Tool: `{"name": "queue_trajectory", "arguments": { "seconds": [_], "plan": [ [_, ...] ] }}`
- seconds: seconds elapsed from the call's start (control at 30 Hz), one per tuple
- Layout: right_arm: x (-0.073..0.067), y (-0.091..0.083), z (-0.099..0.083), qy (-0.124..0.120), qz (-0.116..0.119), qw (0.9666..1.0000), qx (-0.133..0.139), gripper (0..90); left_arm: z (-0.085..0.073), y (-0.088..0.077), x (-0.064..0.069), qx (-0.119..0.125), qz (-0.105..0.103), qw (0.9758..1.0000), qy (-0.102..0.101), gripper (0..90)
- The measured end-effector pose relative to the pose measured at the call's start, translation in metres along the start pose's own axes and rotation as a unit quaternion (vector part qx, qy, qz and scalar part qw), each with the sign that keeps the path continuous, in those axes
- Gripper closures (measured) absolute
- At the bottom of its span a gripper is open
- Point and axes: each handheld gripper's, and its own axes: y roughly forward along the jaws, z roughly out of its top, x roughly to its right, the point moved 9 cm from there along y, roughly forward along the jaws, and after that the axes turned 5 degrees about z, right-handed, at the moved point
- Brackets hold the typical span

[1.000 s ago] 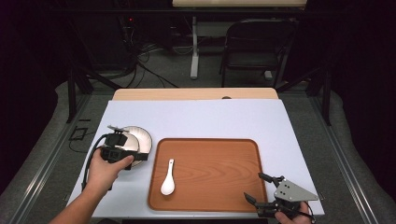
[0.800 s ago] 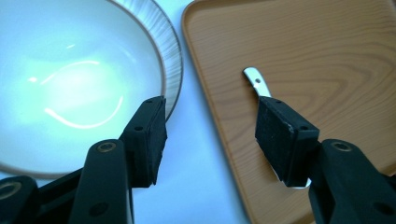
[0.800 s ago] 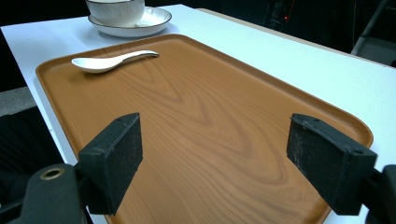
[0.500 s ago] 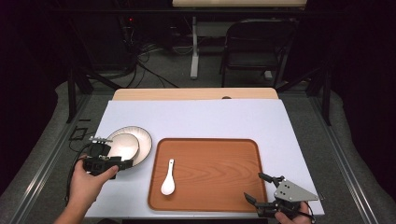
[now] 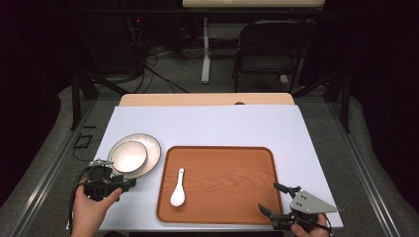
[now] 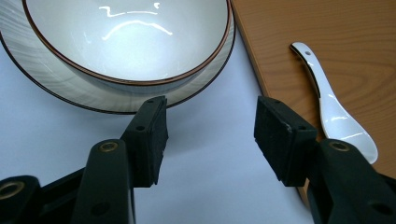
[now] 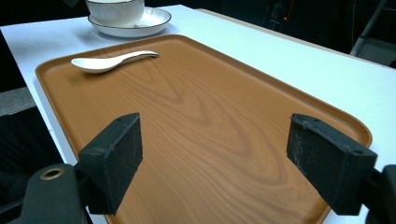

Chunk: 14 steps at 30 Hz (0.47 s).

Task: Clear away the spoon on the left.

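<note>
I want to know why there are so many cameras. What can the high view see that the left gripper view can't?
High view alone: the whole wooden tray, the right gripper with open jaws, both hands, the white table, a chair behind it.
Left gripper view alone: the bowl's brown rim line up close.
Both: bowl on plate, white spoon on the tray, open left gripper.

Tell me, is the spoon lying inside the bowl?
No, the spoon lies on the tray, while the bowl sits apart on the plate.
</note>
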Motion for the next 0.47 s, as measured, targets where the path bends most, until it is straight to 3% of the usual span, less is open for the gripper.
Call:
{"name": "queue_trajectory", "arguments": {
  "seconds": [0.17, 0.33, 0.47],
  "plan": [
    [0.000, 0.000, 0.000, 0.000, 0.000, 1.0000, 0.000, 17.7, -0.009, 0.004, 0.004, 0.008, -0.002, 0.9999, -0.007, 43.3],
    [0.000, 0.000, 0.000, 0.000, -0.001, 1.0000, 0.001, 17.7, -0.016, 0.005, 0.010, 0.019, -0.025, 0.9991, -0.028, 42.2],
    [0.000, 0.000, 0.000, 0.000, 0.000, 1.0000, 0.000, 17.8, -0.020, 0.007, 0.016, 0.019, -0.038, 0.9986, -0.030, 42.9]
  ]
}}
